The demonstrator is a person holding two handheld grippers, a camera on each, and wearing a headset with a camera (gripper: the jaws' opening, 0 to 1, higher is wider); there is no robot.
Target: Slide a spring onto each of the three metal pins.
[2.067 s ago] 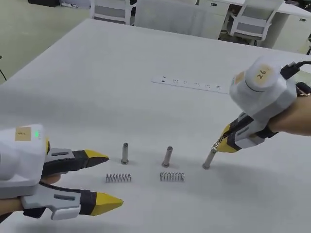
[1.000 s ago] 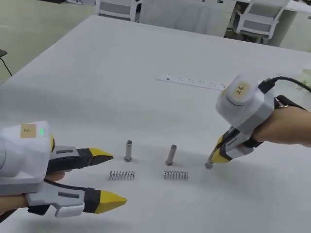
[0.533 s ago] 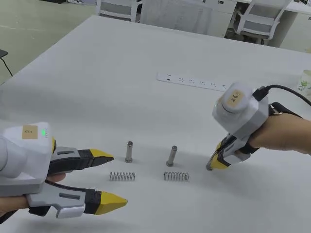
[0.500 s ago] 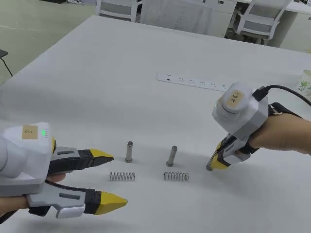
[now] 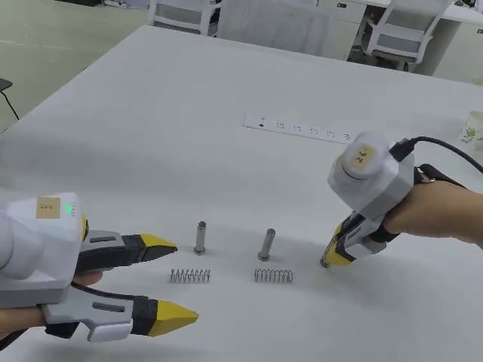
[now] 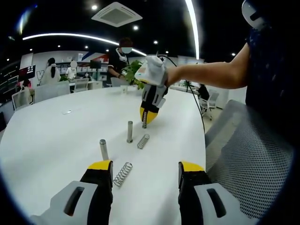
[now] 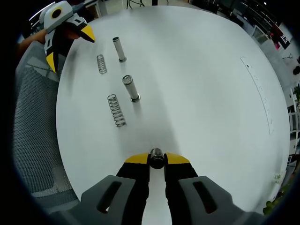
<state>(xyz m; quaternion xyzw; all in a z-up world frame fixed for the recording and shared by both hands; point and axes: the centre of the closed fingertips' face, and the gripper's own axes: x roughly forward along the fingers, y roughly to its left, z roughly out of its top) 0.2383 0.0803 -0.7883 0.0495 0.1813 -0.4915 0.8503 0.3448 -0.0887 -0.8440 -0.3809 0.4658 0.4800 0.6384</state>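
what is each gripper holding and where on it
Right gripper pinches a spring near its top end. Left gripper is open and holds nothing.

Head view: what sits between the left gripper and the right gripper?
A left pin and a middle pin, both upright and bare, with a left spring and a middle spring lying flat near them. The head view shows it.

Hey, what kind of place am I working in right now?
Most likely an open-plan office or meeting area. A large white table has a power strip lying on it, office chairs stand beyond its far edge, and the left gripper view shows a ceiling air vent overhead.
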